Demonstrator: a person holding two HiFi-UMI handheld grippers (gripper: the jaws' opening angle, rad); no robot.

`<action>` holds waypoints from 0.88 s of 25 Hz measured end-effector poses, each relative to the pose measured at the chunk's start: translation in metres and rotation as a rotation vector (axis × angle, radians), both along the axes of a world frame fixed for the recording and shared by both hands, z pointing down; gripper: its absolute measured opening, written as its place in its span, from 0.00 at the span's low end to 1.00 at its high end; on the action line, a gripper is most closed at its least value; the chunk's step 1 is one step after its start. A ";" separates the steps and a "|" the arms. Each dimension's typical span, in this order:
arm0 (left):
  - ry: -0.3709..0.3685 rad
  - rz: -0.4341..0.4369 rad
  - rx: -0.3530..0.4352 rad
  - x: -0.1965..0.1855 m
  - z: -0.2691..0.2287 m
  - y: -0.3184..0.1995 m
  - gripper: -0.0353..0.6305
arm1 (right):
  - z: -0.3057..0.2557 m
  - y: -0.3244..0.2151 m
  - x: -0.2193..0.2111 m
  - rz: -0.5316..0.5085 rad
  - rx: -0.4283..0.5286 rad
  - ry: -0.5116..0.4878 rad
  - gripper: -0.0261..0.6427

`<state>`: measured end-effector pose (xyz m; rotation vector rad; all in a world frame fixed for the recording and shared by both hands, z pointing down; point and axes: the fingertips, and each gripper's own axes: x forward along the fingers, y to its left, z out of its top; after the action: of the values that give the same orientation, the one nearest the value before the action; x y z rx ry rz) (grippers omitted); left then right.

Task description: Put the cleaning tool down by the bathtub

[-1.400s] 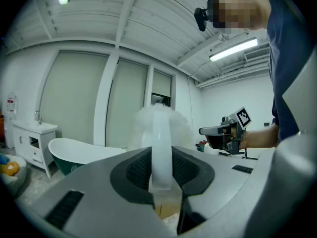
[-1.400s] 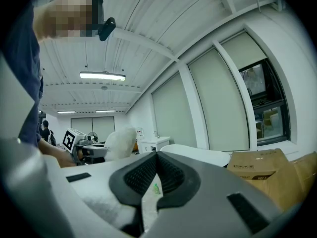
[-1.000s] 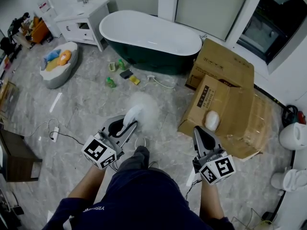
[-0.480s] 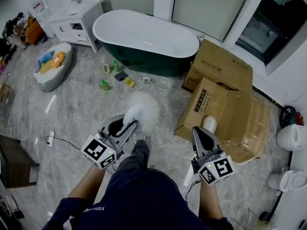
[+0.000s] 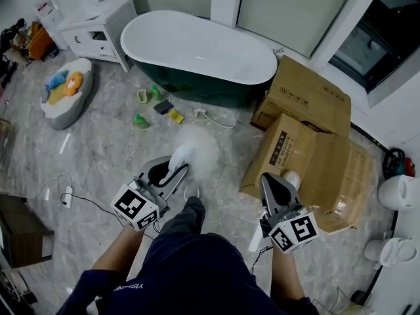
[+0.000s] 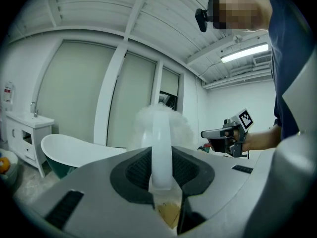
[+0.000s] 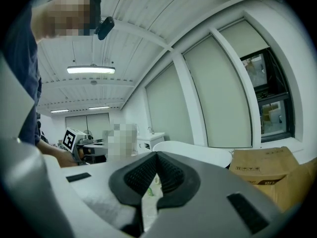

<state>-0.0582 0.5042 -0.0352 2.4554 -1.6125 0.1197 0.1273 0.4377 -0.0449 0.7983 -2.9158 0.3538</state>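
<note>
The cleaning tool is a fluffy white duster with a white plastic handle. My left gripper is shut on that handle and holds the duster above the marble floor, head pointing toward the bathtub. In the left gripper view the handle stands between the black pads of the left gripper, with the bathtub behind at the left. My right gripper hangs beside the cardboard boxes, shut and empty. In its own view the right gripper has its pads together.
Large cardboard boxes stand to the right of the tub. Small bottles and sponges and a cable lie on the floor in front of it. A white cabinet and a baby tub with toys are at the far left.
The view has drifted slightly, so the tub and floor items sit a little further left. Both grippers keep the same pose, the duster still in the left one.
</note>
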 end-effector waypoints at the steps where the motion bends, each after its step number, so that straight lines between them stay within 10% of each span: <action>1: 0.002 0.001 -0.003 -0.007 0.001 -0.007 0.21 | 0.000 -0.007 -0.008 -0.001 -0.003 0.004 0.05; 22: 0.011 0.065 -0.043 -0.159 0.018 -0.172 0.21 | 0.010 -0.163 -0.164 0.028 -0.030 0.064 0.05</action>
<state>-0.2167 0.3327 -0.0176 2.4722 -1.5104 0.1479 -0.0363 0.2744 -0.0352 0.8310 -2.8358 0.3667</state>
